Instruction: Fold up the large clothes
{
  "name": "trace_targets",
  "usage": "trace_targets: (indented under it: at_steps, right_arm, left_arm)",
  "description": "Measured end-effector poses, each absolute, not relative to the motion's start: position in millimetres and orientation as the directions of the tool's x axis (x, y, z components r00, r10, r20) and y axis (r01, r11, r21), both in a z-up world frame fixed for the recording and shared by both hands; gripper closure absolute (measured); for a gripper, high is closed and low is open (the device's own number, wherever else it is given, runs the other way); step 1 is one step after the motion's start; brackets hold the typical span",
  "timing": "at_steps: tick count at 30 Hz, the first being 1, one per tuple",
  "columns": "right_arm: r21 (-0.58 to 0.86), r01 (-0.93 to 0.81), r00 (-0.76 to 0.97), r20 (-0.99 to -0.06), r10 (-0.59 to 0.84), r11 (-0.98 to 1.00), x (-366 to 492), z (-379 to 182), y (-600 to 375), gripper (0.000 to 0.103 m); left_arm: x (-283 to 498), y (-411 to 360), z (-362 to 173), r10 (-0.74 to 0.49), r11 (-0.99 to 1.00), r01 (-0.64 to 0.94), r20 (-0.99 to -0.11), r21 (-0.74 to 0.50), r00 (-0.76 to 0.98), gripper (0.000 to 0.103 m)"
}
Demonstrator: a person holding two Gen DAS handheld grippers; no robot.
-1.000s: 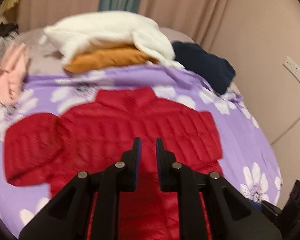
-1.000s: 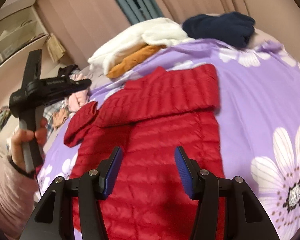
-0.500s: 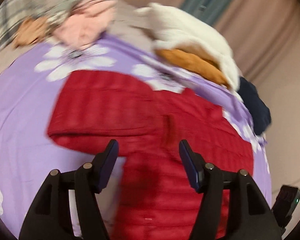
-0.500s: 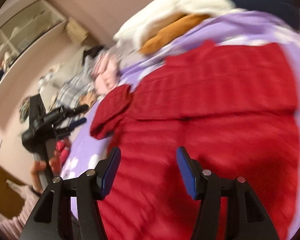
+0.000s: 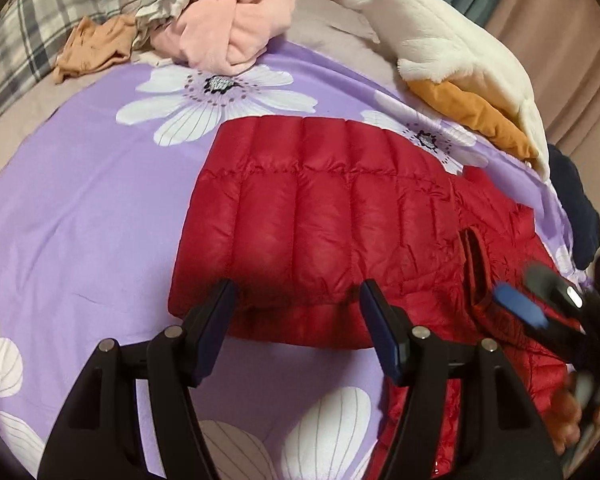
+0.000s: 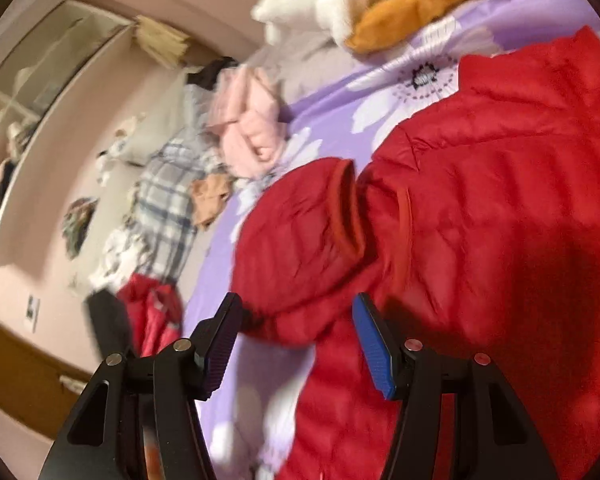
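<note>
A red quilted puffer jacket [image 5: 340, 216] lies flat on a purple flowered bedsheet [image 5: 80, 208]. Its left sleeve [image 5: 284, 220] is folded, with the cuff end toward me. My left gripper [image 5: 296, 324] is open and empty, its jaws spread just in front of the sleeve's near edge. My right gripper [image 6: 296, 334] is open and empty, hovering over the sleeve [image 6: 300, 240] where it meets the jacket body [image 6: 500, 200]. The right gripper also shows blurred at the right of the left wrist view [image 5: 540, 304].
A white fleece [image 5: 460, 52] on an orange garment [image 5: 472, 116], a dark navy garment [image 5: 576, 216], a pink garment [image 5: 236, 28] and a plaid cloth [image 5: 28, 32] sit along the bed's far side. A wall and shelves [image 6: 40, 92] are to the left.
The left gripper opened and swung left to the sleeve, closing in on its near edge. The right gripper moved left across the jacket toward the same sleeve. The jacket has not moved.
</note>
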State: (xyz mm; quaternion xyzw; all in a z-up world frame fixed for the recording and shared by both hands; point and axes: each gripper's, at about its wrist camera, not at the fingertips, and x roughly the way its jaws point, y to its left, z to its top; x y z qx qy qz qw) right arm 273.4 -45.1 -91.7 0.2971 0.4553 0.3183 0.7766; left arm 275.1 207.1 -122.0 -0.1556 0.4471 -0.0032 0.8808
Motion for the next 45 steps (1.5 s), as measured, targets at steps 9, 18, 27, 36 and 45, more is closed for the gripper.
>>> trace_targets:
  at_steps: [9,18,27,36,45]
  right_arm:
    - [0.748,-0.177,0.353,-0.558,0.751,0.640,302,-112,-22,0.082]
    - [0.704,-0.318,0.585,-0.381,0.716,0.635,254,-31,-82,0.093]
    - [0.645,-0.219,0.781,-0.334,0.528,0.732,179,8,-223,0.093]
    - [0.674,0.023,0.784,-0.470,0.405,0.738,157,-48,-299,0.093]
    - [0.676,0.147,0.711,-0.580,0.398,0.722,157,-91,-308,0.093]
  left_arm:
    - [271,213,-119,-0.157,0.953,-0.120,-0.789,-0.279,0.594,0.039]
    - [244,210,-76,-0.236,0.926,-0.066,-0.705,-0.373,0.668,0.032]
    - [233,149,-66,-0.336,0.918,0.059,-0.688,-0.393,0.643,0.031]
    - [240,79,-86,-0.380,0.921,0.155,-0.733,-0.358,0.565,0.031]
    - [269,55,-110,-0.336,0.941,0.146,-0.795,-0.305,0.506,0.032]
